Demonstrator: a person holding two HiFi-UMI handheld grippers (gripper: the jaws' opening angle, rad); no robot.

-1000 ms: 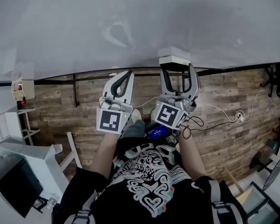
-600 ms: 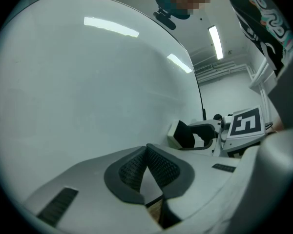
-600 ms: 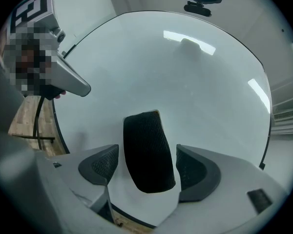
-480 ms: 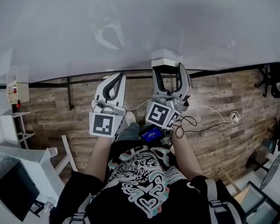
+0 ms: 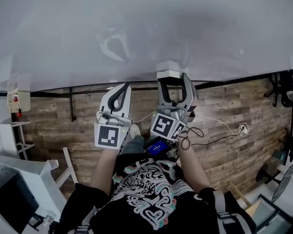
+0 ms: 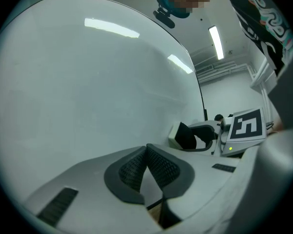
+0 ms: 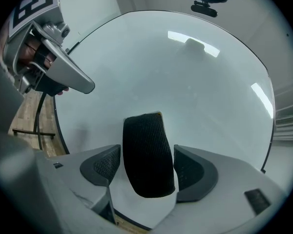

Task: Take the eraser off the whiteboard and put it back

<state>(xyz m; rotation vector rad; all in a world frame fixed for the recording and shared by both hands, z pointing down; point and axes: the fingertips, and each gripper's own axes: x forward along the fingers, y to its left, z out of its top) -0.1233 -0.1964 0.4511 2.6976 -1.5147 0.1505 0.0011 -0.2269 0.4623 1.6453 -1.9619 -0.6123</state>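
Eraser (image 7: 147, 155) clings to whiteboard (image 7: 185, 72) between spread jaws of right gripper (image 7: 147, 168), which have just been closing for the pull-off without pinching yet, while left gripper (image 6: 145, 167) idles alongside, jaws pressed together.

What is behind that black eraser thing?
Only the whiteboard: the eraser sits against its white surface. The patch directly behind the eraser is covered, so any marks there cannot be seen.

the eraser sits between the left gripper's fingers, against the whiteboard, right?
No, it is the right gripper: the eraser sits between its fingers, which have just been closing, against the whiteboard. The right gripper view shows it.
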